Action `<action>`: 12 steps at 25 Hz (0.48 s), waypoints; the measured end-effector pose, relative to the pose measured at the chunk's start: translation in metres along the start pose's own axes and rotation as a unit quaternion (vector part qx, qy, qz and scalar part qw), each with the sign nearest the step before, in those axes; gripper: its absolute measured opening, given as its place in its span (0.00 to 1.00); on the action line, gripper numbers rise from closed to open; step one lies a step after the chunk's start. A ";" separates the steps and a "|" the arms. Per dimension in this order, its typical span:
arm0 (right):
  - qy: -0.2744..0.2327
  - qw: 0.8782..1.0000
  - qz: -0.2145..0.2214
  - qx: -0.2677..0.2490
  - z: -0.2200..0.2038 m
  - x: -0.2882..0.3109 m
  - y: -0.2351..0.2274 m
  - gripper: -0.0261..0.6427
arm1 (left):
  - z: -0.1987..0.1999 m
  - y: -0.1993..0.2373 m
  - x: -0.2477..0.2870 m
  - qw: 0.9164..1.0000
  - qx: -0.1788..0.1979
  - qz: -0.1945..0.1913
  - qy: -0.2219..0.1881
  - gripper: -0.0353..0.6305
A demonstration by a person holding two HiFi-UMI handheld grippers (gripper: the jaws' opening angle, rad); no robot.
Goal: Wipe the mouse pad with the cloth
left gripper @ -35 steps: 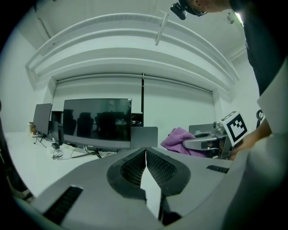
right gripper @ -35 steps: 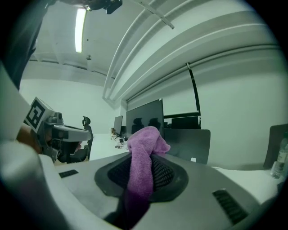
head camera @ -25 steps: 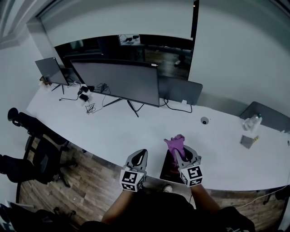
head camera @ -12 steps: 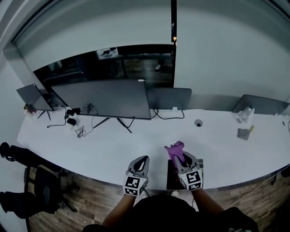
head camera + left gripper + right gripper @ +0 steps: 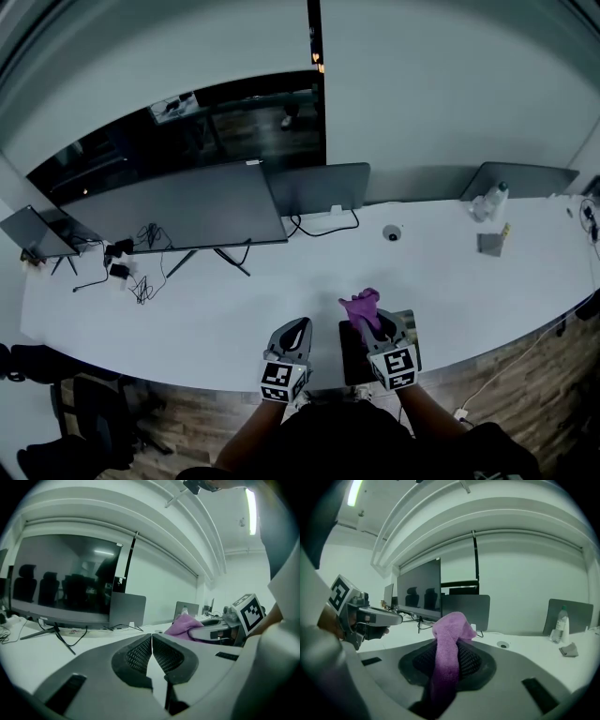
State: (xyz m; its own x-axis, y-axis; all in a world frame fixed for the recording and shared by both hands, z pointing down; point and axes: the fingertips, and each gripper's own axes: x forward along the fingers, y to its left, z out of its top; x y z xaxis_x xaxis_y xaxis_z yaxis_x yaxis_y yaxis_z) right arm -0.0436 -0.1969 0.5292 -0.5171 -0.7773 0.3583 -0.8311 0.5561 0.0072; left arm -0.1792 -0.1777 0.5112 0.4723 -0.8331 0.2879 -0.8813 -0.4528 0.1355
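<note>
A purple cloth [image 5: 361,307] [image 5: 446,653] is pinched in my right gripper [image 5: 373,323], whose jaws are shut on it; the cloth bulges out past the tips. Beneath that gripper, at the desk's near edge, lies a dark mouse pad [image 5: 353,358], largely hidden by the gripper. My left gripper [image 5: 292,330] hovers just left of the pad, jaws shut and empty [image 5: 151,641]. In the left gripper view the cloth [image 5: 183,625] and the right gripper show to the right.
A long white desk [image 5: 206,300] carries a wide monitor [image 5: 169,211], a smaller screen [image 5: 314,190], cables [image 5: 141,281] at the left, a bottle [image 5: 487,202] and a small grey item [image 5: 489,244] at the right, and a round desk grommet [image 5: 391,232].
The head camera has swung to the right, so the desk and monitors slid left in view. Both grippers keep their places near the desk's front edge, the cloth still held.
</note>
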 end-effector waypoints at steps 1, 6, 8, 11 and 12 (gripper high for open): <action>0.007 1.000 -0.006 0.005 -0.005 0.001 -0.001 0.17 | -0.003 -0.002 0.003 1.000 0.002 -0.006 0.004 0.09; 0.040 0.999 -0.020 0.013 -0.031 0.008 -0.004 0.17 | -0.029 -0.005 0.014 0.999 -0.010 -0.022 0.025 0.09; 0.046 0.999 -0.023 0.017 -0.040 0.012 0.000 0.17 | -0.039 0.000 0.014 0.999 -0.024 -0.019 0.033 0.09; 0.063 0.997 -0.019 0.026 -0.055 0.016 0.007 0.17 | -0.052 0.007 0.012 0.999 -0.026 -0.014 0.044 0.09; 0.071 0.997 -0.018 0.028 -0.061 0.018 0.009 0.17 | -0.054 0.009 0.012 0.998 -0.023 -0.013 0.048 0.09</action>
State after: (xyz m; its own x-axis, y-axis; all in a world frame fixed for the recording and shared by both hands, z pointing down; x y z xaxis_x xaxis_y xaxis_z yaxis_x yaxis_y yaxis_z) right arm -0.0480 -0.1882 0.5924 -0.4563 -0.7447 0.4871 -0.8605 0.5087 -0.0283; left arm -0.1827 -0.1744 0.5673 0.4932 -0.7860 0.3727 -0.8696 -0.4567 0.1877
